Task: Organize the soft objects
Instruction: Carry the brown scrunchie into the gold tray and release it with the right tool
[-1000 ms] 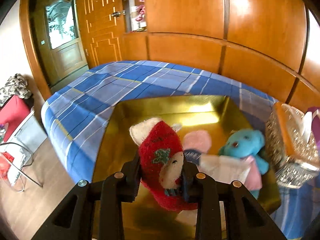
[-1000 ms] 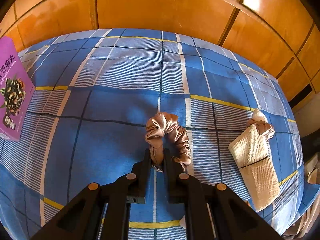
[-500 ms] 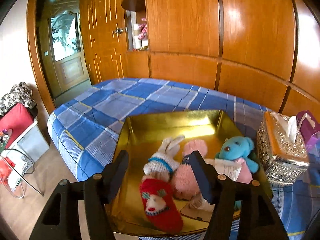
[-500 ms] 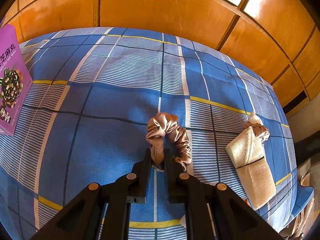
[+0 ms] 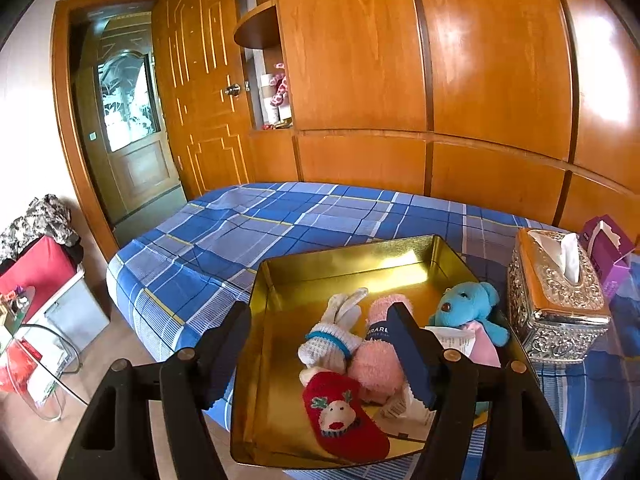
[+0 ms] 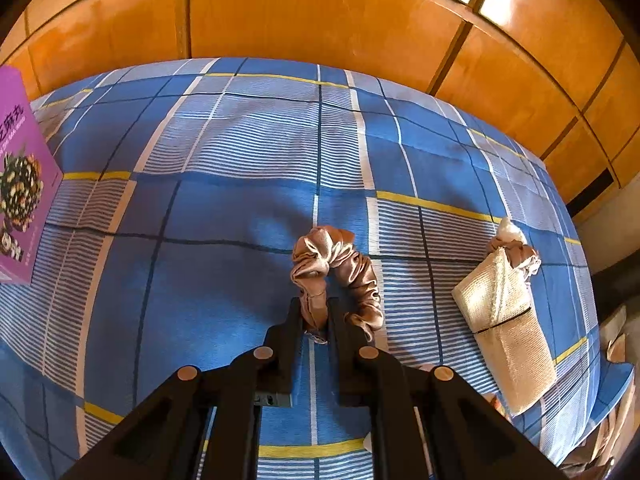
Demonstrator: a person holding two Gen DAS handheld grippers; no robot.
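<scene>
A red knitted reindeer sock (image 5: 344, 416) lies in the near part of the gold tin tray (image 5: 280, 280), free of any grip. Beside it rest a white knitted bunny (image 5: 336, 336), a pink fluffy sock (image 5: 380, 364) and a blue teddy bear (image 5: 468, 312). My left gripper (image 5: 320, 344) hovers above the tray, its jaws opening with nothing pressed between them. In the right wrist view my right gripper (image 6: 314, 312) is shut on the brown satin scrunchie (image 6: 340, 268), which lies on the blue plaid bedspread (image 6: 220, 220).
An ornate tissue box (image 5: 556, 300) stands right of the tray, with a purple box (image 5: 608, 248) behind it. A beige cloth pouch (image 6: 504, 320) lies right of the scrunchie, a purple box (image 6: 20, 200) at far left. Wooden wardrobe panels (image 5: 400, 80) back the bed.
My left gripper let go of the red reindeer sock, which now lies in the tray, and rose back from it with jaws spread. The right gripper stayed put on the scrunchie.
</scene>
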